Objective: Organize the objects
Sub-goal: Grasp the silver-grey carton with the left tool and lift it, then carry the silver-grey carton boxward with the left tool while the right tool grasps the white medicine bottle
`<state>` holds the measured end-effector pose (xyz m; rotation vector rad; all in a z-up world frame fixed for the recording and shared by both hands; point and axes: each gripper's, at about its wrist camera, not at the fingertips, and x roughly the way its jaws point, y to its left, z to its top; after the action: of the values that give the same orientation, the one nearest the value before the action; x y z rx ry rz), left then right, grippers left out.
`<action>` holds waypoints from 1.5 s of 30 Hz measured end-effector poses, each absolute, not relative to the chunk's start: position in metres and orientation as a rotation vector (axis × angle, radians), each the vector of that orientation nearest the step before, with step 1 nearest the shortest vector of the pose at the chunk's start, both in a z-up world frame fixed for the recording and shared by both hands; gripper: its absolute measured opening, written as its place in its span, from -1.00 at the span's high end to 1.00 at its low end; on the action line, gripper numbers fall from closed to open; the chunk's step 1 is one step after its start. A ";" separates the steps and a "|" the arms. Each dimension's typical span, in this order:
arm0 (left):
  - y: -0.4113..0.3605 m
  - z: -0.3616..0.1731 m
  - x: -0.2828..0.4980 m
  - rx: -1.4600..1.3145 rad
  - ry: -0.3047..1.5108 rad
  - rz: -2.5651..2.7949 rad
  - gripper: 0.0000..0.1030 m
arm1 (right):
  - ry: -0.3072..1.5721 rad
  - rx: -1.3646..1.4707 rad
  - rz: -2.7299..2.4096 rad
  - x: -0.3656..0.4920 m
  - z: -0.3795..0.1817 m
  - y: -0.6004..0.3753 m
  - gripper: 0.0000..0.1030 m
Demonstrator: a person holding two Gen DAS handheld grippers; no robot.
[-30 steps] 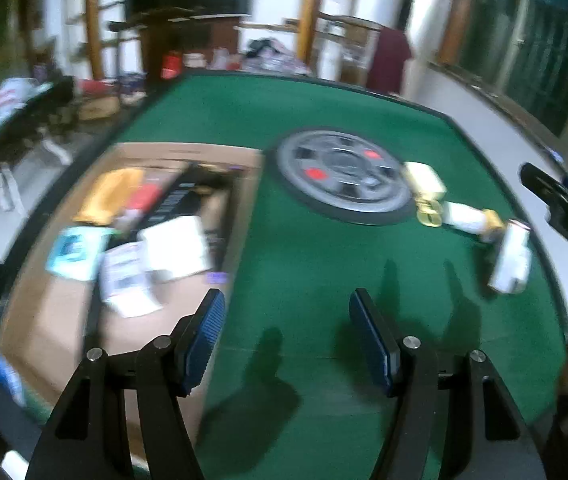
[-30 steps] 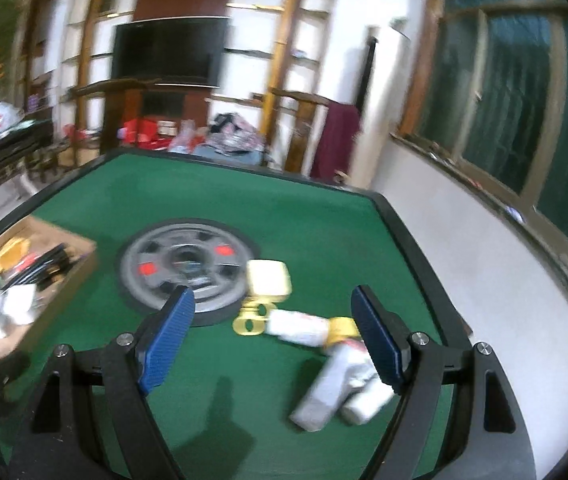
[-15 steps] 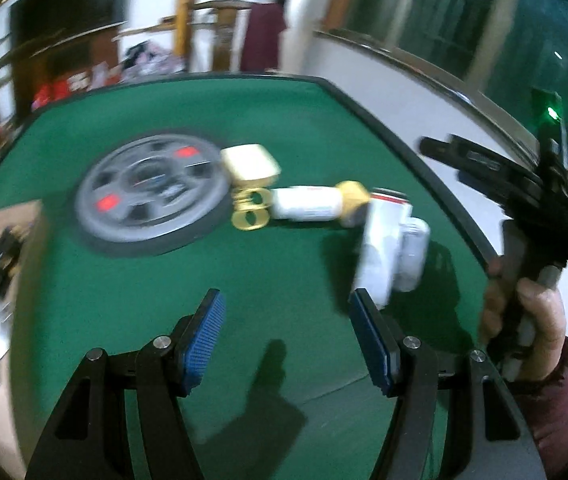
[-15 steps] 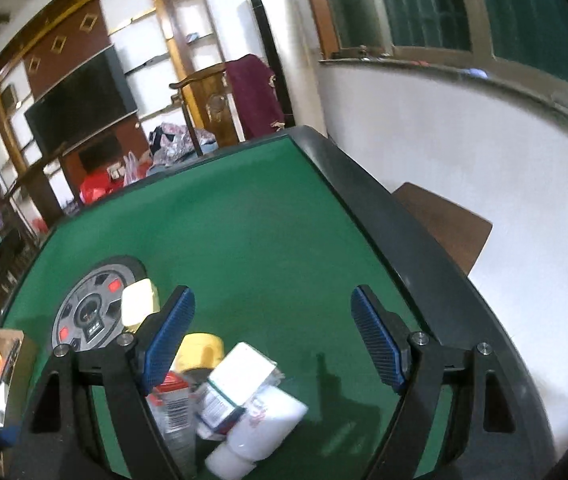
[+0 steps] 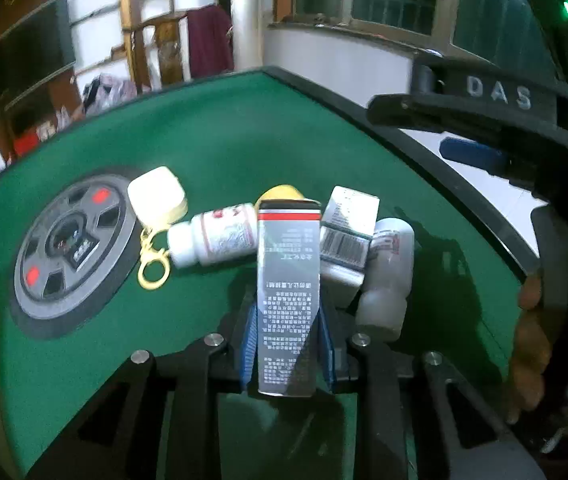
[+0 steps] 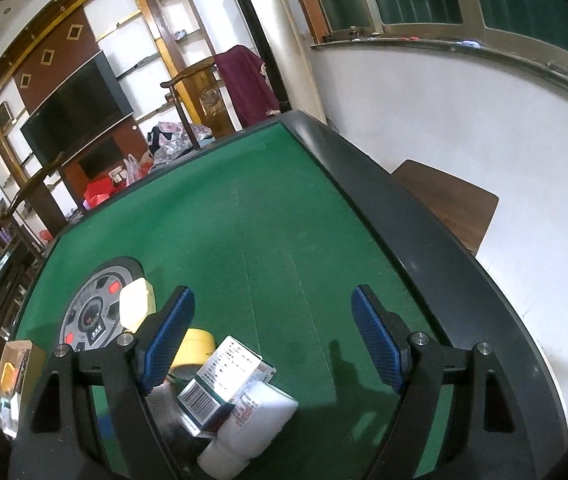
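Left wrist view, centre-bottom: left gripper (image 5: 287, 344) w/ blue fingers (image 5: 249, 344) clamped on a tall grey box (image 5: 288, 292), held upright over the green counter (image 5: 220, 160). Behind it lie a white bottle (image 5: 214, 240), a small carton (image 5: 348, 232) and a second bottle (image 5: 388, 276), touching; keychain case (image 5: 158, 196) at the wheel emblem (image 5: 70, 252), left of frame. Right wrist view alone shows the right gripper (image 6: 272, 338) fingers spread wide, holding nothing, above the carton (image 6: 224, 380) and bottle (image 6: 252, 428) at lower left; grey box not visible there.
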<state>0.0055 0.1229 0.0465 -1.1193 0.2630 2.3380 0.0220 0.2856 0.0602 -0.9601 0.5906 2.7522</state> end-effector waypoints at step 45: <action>-0.130 0.067 0.055 -1.120 -0.236 2.729 0.56 | 0.241 -1.356 2.967 0.023 0.041 0.066 -0.57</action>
<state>0.0551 -0.1296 0.0671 -1.1204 -0.2363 2.7292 0.0229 0.0664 0.0410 -1.3556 0.2406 2.9672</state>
